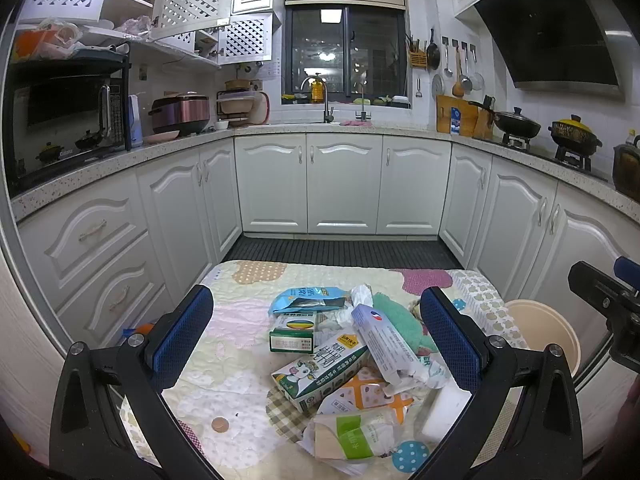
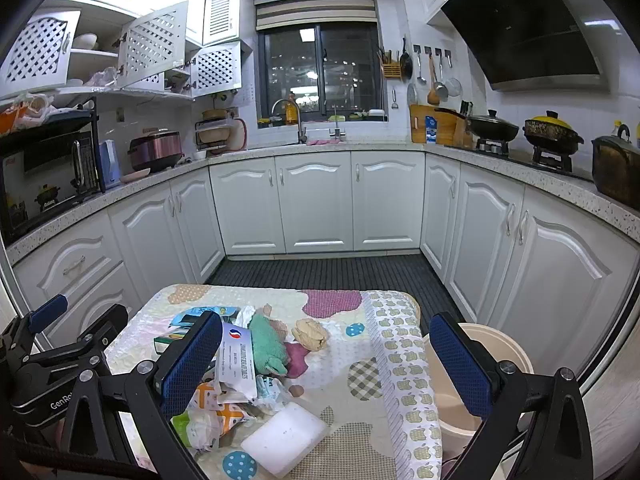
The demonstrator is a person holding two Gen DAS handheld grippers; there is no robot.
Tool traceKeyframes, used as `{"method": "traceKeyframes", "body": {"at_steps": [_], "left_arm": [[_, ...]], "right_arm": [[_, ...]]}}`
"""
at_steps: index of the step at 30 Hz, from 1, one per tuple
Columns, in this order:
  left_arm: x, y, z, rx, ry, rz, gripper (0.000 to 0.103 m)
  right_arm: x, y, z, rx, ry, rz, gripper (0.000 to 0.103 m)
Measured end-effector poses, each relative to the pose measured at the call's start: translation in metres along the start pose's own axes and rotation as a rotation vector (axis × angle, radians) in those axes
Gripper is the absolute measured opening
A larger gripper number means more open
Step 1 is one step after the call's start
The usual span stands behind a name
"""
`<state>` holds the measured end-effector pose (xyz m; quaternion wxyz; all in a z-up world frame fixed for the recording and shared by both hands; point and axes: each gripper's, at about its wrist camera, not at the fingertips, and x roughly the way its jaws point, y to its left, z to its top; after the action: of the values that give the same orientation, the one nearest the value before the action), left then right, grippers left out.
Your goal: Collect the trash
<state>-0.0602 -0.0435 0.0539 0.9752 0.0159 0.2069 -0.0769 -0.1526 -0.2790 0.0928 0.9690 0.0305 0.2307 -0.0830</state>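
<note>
The left gripper point(image 1: 316, 340) and right gripper point(image 2: 326, 354) hung released, jaws spread, above trash point(image 1: 344, 360) piled mid-table point(image 2: 352, 396), beige bin point(image 2: 504, 340) by its right edge.

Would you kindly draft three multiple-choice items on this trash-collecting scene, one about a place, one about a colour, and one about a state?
1. Where does the beige bin stand?
A. On the kitchen counter
B. On the floor off the table's right edge
C. Under the sink

2. What colour is the small towel in the trash pile?
A. Green
B. Red
C. Black

3. In what state is the left gripper?
A. Shut on the milk carton
B. Shut on nothing
C. Open, holding nothing

Answers:
1 B: the right wrist view shows the bin low beside the quilted table cover.
2 A: it lies teal-green beside the white box.
3 C: the blue pads stand wide apart on either side of the pile, with the milk carton lying loose.
</note>
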Motion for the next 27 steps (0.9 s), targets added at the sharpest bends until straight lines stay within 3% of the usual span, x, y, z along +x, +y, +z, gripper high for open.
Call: {"method": "traceKeyframes", "body": {"at_steps": [27], "left_arm": [[0.0075, -0.0004, -0.0055, 0.000, 0.022, -0.002, 0.103]], "right_arm": [[0.0070, -0.0053, -0.0060, 0.004, 0.028, -0.001, 0.103]]}}
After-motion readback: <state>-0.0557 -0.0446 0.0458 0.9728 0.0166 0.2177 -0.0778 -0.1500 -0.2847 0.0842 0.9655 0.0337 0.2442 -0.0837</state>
